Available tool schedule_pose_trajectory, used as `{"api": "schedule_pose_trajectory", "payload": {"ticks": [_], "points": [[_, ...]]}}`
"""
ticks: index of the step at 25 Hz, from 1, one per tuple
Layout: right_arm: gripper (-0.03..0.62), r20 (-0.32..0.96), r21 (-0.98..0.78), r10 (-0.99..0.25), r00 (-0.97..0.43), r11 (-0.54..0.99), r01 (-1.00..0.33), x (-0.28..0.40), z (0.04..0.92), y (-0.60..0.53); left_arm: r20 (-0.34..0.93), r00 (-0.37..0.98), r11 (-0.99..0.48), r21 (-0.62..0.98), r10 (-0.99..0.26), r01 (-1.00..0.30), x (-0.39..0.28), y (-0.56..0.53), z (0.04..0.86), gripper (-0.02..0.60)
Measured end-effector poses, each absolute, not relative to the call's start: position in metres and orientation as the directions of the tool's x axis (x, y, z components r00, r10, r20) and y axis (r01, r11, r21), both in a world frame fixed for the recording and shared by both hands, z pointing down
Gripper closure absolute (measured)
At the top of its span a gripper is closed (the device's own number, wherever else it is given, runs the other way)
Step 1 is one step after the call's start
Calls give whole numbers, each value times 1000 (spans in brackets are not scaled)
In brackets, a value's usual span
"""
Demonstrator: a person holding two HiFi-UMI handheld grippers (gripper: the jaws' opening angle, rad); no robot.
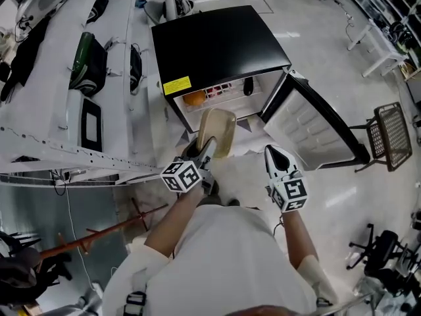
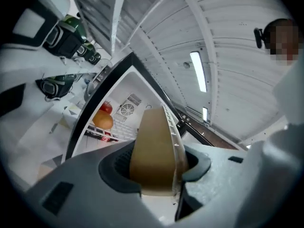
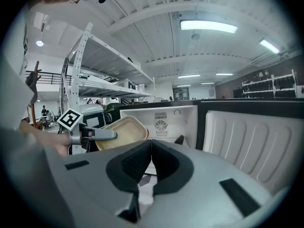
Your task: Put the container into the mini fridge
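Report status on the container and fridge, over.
Left claw shut on container; right claw shut, empty. Container just outside open mini fridge, not inside. Orange fruit inside, left.

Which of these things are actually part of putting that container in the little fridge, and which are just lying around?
In the job: beige container, clamped in the left gripper; open mini fridge and its door; right gripper, shut and empty.

Just lying about: orange fruit inside the fridge; microwave and dark bag on the shelves; mesh chair.
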State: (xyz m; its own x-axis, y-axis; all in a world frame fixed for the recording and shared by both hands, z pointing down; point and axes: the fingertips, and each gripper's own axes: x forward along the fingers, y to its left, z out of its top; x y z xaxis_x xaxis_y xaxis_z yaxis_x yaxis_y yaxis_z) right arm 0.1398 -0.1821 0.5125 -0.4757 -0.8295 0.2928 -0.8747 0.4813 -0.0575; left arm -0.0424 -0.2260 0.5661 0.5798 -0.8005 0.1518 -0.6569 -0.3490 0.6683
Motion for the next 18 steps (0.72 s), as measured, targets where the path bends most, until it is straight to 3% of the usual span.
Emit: {"api": "schedule_pose_trajectory", "payload": {"ticks": [18], "points": [[586,353,-32,-829,-435,454,-891,128,523,-205,89,546,-149,915,-833,-375,-11,-329,632,394]]}}
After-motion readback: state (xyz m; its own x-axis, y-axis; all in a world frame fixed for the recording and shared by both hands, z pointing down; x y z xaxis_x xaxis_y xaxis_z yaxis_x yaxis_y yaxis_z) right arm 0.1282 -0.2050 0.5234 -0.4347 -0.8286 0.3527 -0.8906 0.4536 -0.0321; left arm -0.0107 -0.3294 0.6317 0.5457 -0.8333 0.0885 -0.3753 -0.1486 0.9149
